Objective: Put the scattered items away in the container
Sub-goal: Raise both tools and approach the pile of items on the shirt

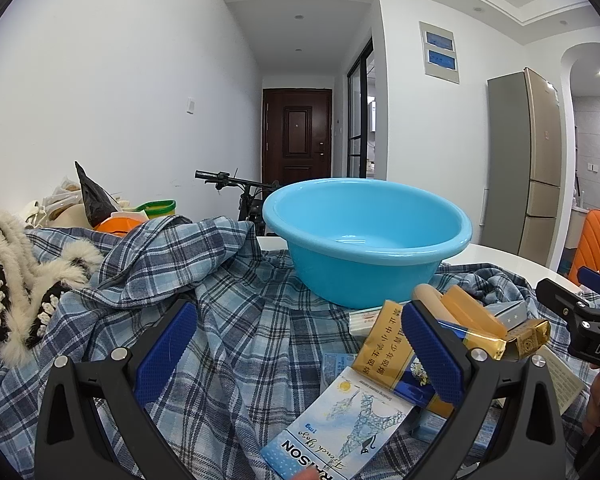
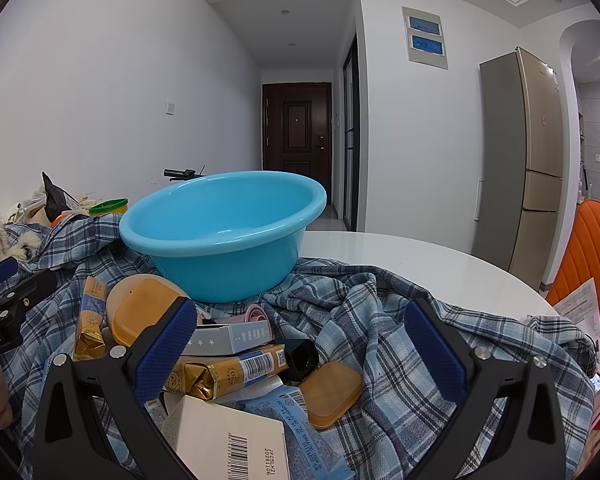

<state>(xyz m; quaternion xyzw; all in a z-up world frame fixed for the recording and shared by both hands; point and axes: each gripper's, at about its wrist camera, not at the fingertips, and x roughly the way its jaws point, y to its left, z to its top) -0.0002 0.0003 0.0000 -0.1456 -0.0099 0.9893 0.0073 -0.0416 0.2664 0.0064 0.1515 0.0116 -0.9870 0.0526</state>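
A light blue plastic basin stands empty on a plaid cloth; it also shows in the right wrist view. Scattered small packs lie in front of it: a gold cigarette pack, a white-blue RAISON pack, a gold box, a grey box, an orange lid and a white box. My left gripper is open and empty above the cloth, left of the pile. My right gripper is open and empty over the pile.
A furry black-and-white garment and clutter with a green-rimmed tub lie at the left. The white round table extends right. An orange chair stands at the right, a fridge behind.
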